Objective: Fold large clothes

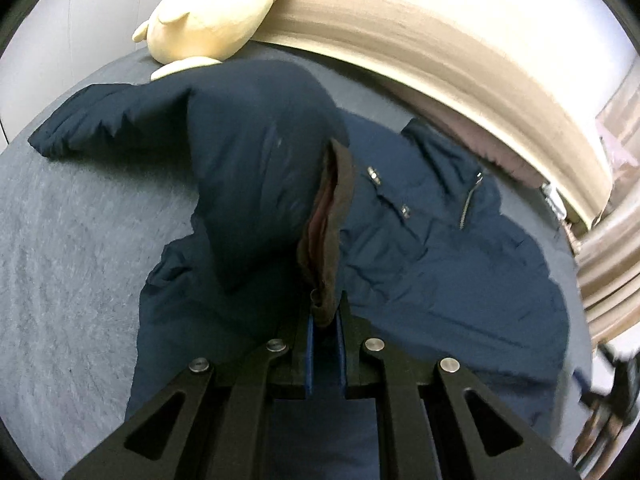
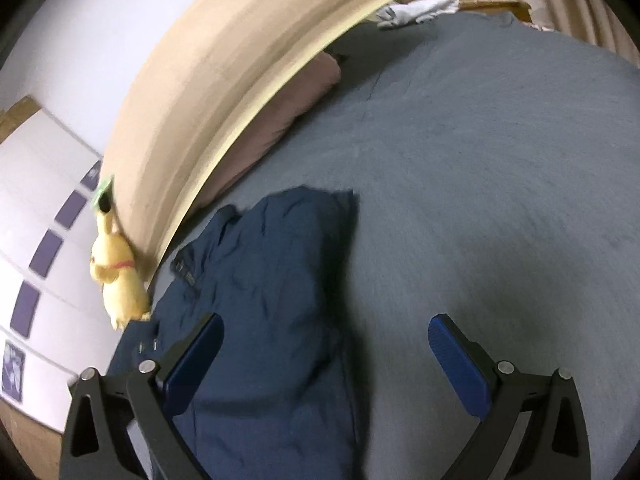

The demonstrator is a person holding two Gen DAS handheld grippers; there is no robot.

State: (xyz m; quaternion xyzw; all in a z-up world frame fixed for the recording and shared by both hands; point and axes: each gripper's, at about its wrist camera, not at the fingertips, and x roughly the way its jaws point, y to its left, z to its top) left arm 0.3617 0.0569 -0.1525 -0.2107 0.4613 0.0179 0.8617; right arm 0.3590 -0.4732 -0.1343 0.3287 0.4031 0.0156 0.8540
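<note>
Your left gripper (image 1: 325,314) clamped the brown-trimmed hood edge (image 1: 330,216) of the navy jacket (image 1: 420,248), sprawled on the bed (image 1: 72,240) below the headboard (image 1: 460,52). Your right gripper (image 2: 324,356) hung apart. Padded, floppy fabric; hems likely grip best.

A bed covered by a grey-blue sheet (image 2: 500,152) is backed by a tan headboard (image 2: 224,80). A brownish pillow (image 2: 280,120) is laid along it. A white wall (image 2: 88,40) is seen behind.
</note>
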